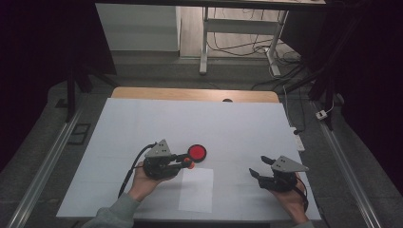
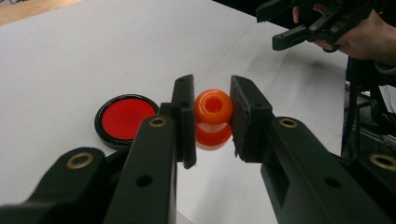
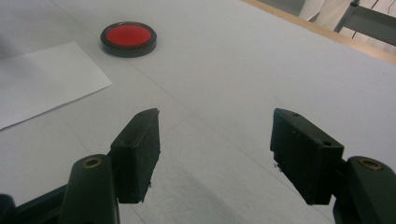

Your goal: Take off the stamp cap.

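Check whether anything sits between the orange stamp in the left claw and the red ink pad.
Nothing visible does. The left claw is shut on the orange stamp, and the red ink pad lies just beside it on the bare white table cover. The sheet of paper lies off that path.

Orange stamp (image 2: 213,117) glossy plastic; table cover (image 1: 237,128) matt.

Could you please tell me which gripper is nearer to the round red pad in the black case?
The left. The left gripper, shut on an orange stamp, sits right beside the red pad. The right gripper stands open, well off to the pad's right.
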`<act>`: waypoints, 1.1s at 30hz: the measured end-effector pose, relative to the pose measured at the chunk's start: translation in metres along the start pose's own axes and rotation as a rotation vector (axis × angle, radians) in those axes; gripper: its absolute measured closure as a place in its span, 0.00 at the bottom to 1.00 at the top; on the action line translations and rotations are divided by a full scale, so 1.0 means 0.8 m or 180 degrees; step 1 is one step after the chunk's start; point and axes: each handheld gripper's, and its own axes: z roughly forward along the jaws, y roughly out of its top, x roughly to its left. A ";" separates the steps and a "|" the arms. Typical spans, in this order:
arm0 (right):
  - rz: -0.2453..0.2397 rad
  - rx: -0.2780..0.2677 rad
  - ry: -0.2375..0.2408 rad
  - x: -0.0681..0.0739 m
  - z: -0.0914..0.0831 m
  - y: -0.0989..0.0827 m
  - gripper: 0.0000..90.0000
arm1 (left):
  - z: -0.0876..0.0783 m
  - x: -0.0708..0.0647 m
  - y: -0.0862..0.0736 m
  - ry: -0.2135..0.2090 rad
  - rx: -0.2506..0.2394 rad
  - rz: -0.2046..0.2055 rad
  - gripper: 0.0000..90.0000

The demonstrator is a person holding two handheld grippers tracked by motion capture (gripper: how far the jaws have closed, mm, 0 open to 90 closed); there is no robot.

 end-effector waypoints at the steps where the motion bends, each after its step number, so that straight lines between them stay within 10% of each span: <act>1: 0.0007 -0.0007 0.0004 0.001 0.000 0.001 0.36 | 0.000 0.000 0.000 -0.0001 0.0001 0.0000 0.80; 33: -0.0099 -0.0074 0.0144 0.022 0.012 0.021 0.35 | 0.001 0.001 -0.001 -0.0012 0.0004 -0.0014 0.80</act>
